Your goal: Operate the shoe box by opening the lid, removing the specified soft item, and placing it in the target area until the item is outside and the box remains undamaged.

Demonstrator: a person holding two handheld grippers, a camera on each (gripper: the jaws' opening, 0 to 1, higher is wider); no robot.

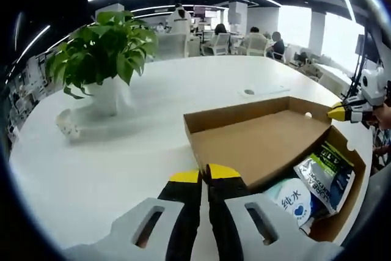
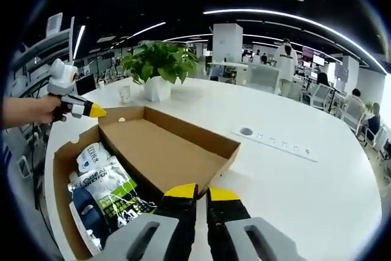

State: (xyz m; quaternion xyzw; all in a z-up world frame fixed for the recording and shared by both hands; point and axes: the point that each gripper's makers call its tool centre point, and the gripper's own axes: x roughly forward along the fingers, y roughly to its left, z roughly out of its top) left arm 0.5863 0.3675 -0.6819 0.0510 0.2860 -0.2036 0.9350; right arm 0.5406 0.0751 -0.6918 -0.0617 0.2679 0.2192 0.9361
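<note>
Contents of the brown cardboard shoe box (image 1: 342,212) are partly hidden by its hinged-open lid (image 1: 256,145); three soft pouches (image 2: 104,191) show, their print unreadable. My left claw (image 1: 204,175) and right claw (image 2: 195,192) each sit pressed together at the lid's edge. White round bench (image 2: 293,181) lies open beyond. One potted green plant (image 1: 101,53) stands well apart.

Left gripper (image 1: 204,175) jaws together; right gripper (image 2: 202,192) jaws together, both empty.
</note>
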